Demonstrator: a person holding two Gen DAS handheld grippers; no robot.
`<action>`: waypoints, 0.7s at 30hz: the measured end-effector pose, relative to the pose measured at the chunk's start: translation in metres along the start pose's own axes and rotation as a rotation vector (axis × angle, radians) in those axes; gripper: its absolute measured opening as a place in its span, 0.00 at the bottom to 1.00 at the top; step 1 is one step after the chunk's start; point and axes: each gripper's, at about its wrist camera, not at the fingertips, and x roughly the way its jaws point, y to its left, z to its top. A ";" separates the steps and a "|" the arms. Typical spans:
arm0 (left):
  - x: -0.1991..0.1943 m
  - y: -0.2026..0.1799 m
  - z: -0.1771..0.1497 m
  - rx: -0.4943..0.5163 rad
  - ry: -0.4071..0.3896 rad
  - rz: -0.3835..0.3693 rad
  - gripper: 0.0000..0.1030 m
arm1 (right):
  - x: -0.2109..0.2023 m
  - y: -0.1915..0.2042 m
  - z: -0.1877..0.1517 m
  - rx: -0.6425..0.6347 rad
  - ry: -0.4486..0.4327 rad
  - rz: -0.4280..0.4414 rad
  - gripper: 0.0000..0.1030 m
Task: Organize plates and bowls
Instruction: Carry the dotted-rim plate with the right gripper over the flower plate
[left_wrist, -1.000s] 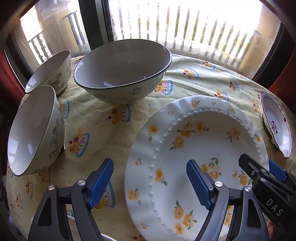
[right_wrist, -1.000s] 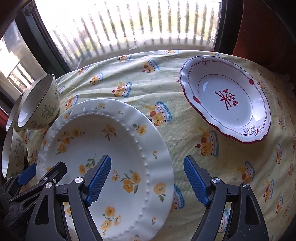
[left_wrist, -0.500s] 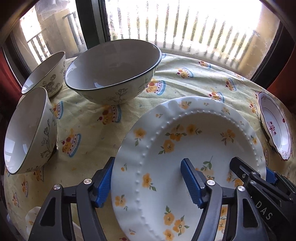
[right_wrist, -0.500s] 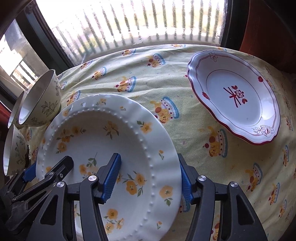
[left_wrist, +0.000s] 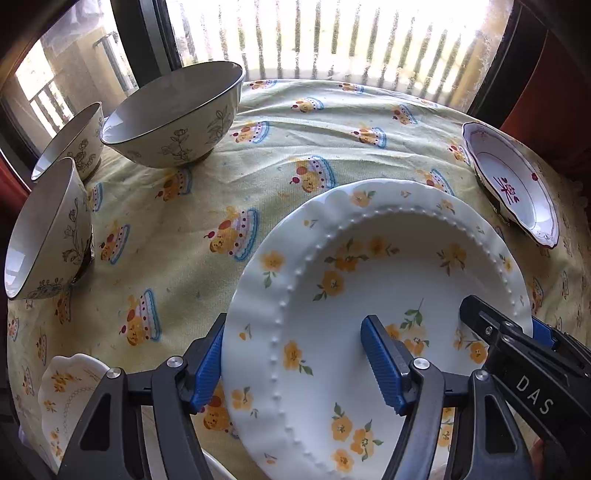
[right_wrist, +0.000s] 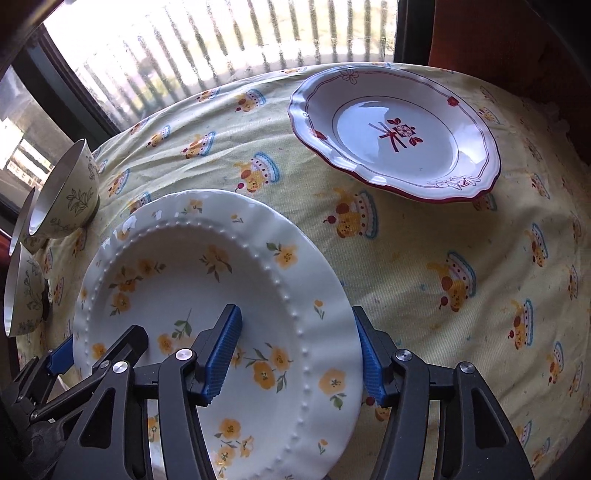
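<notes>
both grippers, left (left_wrist: 295, 365) and right (right_wrist: 295, 350), grasp the flowered plate (left_wrist: 388, 295), seemingly lifted, face up.

The only readable text is the word "DAS", in pale capital letters on the black body of the right gripper (left_wrist: 532, 391), seen at the lower right of the left wrist view where that gripper reaches in over the flowered plate (left_wrist: 369, 295). The red-rimmed plate (right_wrist: 395, 136) carries a red emblem at its centre, but it is a drawn ornament, not a legible character. No other letters, numbers or brand marks can be read in either view.
</notes>
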 end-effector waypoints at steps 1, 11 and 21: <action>-0.001 -0.002 -0.002 0.003 0.008 -0.006 0.69 | -0.001 -0.002 -0.002 -0.002 0.003 -0.003 0.61; -0.004 -0.009 -0.013 0.010 0.001 0.001 0.68 | -0.007 -0.009 -0.017 -0.028 -0.001 -0.024 0.62; -0.009 -0.017 -0.013 0.000 -0.036 0.070 0.67 | -0.005 -0.009 -0.009 -0.080 0.009 -0.017 0.61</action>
